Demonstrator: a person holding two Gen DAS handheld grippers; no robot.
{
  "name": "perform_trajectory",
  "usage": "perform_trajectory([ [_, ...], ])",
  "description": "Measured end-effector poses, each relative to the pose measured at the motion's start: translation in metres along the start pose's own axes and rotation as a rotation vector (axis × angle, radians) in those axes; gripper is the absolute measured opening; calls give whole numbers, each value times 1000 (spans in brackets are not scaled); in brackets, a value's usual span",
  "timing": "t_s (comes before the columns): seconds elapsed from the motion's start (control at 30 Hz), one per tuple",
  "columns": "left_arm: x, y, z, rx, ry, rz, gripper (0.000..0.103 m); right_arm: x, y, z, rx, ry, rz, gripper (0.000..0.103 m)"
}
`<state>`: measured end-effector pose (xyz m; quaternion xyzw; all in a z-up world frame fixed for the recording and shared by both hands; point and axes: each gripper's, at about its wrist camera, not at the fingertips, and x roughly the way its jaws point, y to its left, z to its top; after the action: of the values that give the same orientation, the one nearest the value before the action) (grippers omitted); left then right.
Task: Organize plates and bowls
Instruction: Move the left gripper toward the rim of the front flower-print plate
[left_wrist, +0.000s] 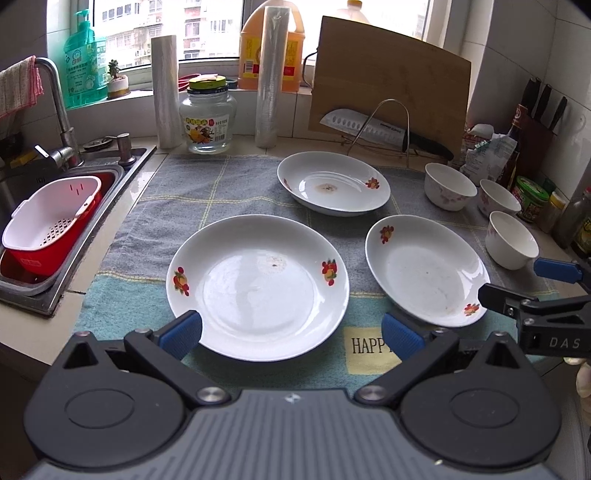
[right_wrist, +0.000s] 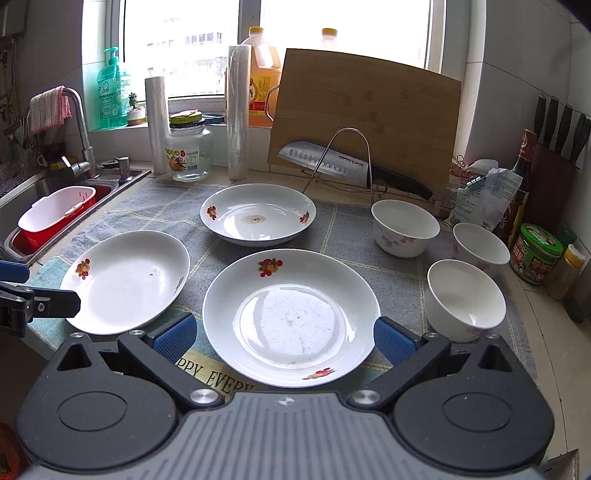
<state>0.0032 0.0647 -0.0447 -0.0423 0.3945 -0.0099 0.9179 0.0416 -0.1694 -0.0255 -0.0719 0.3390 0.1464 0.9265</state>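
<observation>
- Three plates (right_wrist: 125, 280) (right_wrist: 258, 216) (right_wrist: 291, 317) sit on the towel (right_wrist: 399, 273), spread from lower left to centre frame.
- Three bowls (right_wrist: 404, 227) (right_wrist: 480, 249) (right_wrist: 465, 308) line the right side.
- Left gripper (left_wrist: 291, 334) gapes wide, holding nothing.
- Right gripper (right_wrist: 284, 338) spread wide too, nothing held.

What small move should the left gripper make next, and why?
Probably ease the left gripper forward and down to the near rim of the plate ahead. Its jaws stand wide open and empty, and all three plates lie apart, unstacked, on the towel.
</observation>
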Motion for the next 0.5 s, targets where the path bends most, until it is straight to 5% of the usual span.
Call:
perform_trajectory([
  [0.5, 42, 81, 17, 143, 42, -103, 102, 39, 87, 4, -14, 44, 16, 103],
])
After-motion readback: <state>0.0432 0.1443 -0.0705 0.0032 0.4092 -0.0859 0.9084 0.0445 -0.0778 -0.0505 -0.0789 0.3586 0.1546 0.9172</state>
